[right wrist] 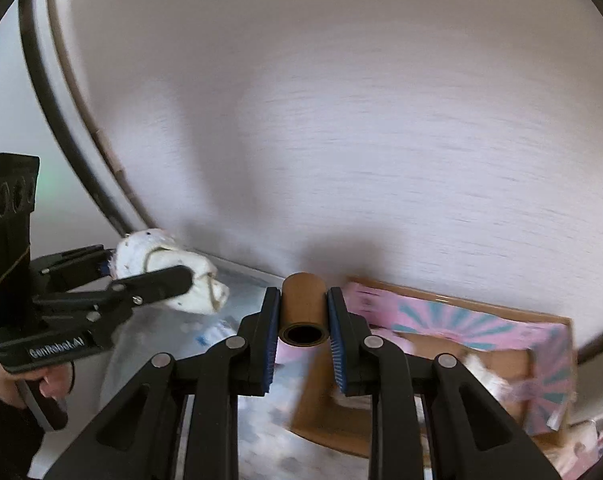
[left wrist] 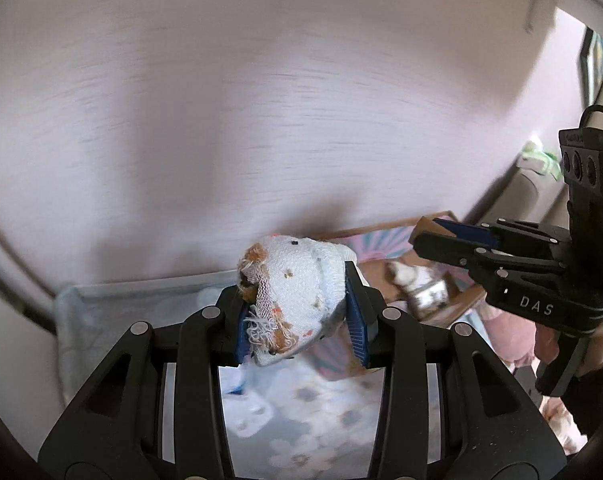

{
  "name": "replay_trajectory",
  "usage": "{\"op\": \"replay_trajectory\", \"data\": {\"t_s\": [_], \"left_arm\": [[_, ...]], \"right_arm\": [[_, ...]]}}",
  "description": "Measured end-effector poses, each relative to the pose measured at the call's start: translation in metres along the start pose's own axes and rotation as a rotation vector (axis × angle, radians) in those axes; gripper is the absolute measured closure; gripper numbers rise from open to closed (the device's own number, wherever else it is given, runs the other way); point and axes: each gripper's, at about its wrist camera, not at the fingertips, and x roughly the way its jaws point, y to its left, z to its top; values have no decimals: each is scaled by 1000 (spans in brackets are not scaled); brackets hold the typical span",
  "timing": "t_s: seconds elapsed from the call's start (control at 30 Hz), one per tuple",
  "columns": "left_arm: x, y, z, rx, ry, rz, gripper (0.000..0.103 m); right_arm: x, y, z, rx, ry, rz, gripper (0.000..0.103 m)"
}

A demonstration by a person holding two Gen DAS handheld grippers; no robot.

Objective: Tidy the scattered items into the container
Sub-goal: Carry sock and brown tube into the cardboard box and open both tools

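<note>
My left gripper (left wrist: 301, 312) is shut on a rolled white sock (left wrist: 297, 292) with orange and brown specks, held up in the air. The sock also shows in the right wrist view (right wrist: 169, 280), to the left. My right gripper (right wrist: 303, 320) is shut on a brown cardboard tube (right wrist: 303, 308), its open end facing the camera. In the left wrist view the right gripper (left wrist: 433, 240) is at the right, above the box. The container is a cardboard box (right wrist: 421, 364) with pink and teal flaps, below and right of the tube; it also shows in the left wrist view (left wrist: 381, 240).
A pale textured wall (left wrist: 261, 100) fills the background close ahead. A light blue flower-print sheet (left wrist: 301, 408) lies below both grippers. White and pink soft items (right wrist: 493, 376) lie inside the box. Pink cloth (left wrist: 509, 332) lies at the right.
</note>
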Motion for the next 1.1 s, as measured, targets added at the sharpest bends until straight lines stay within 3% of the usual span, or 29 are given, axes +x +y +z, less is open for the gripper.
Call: {"op": "replay_trajectory", "data": {"t_s": [0.17, 0.37, 0.8, 1.1], "left_arm": [[22, -32, 8, 33, 35, -39, 68], [49, -61, -4, 64, 83, -70, 68], [129, -105, -29, 93, 202, -69, 68], [143, -123, -28, 114, 219, -36, 68]], "right_arm": [[-18, -37, -20, 43, 6, -69, 82], [-44, -81, -36, 72, 33, -128, 82], [-15, -133, -85, 129, 141, -158, 82], [6, -158, -99, 147, 164, -124, 82]]}}
